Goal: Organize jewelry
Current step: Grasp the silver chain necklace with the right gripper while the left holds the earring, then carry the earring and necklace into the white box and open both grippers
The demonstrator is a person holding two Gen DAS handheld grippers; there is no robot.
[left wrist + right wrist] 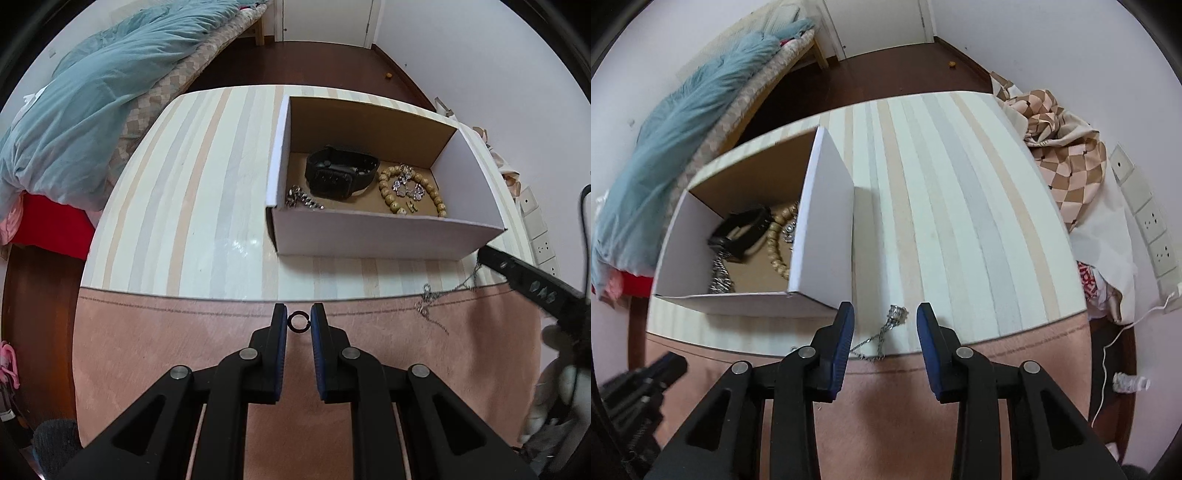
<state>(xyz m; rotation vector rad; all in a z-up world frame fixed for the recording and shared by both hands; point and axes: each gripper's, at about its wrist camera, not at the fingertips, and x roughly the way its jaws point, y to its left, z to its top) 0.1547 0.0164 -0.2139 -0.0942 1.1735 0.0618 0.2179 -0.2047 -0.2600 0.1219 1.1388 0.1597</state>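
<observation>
A white cardboard box (369, 236) stands on the striped table and holds a black watch (338, 173), a wooden bead bracelet (439, 201), a crystal bracelet (406, 184) and a silver chain (301, 199). My left gripper (298, 321) is open with a small black ring (298, 322) between its fingertips on the pink mat. My right gripper (885, 323) is open above a silver necklace (879, 336) with a pendant (897, 313), just right of the box (820, 229). The right gripper's finger (524, 277) shows in the left view by the necklace chain (432, 299).
A pink mat (184, 350) covers the near part of the striped table (192, 192). A bed with a teal duvet (92, 99) lies to the left. Checked cloth (1067, 147) is piled at the table's right edge, beside wall sockets (1156, 229).
</observation>
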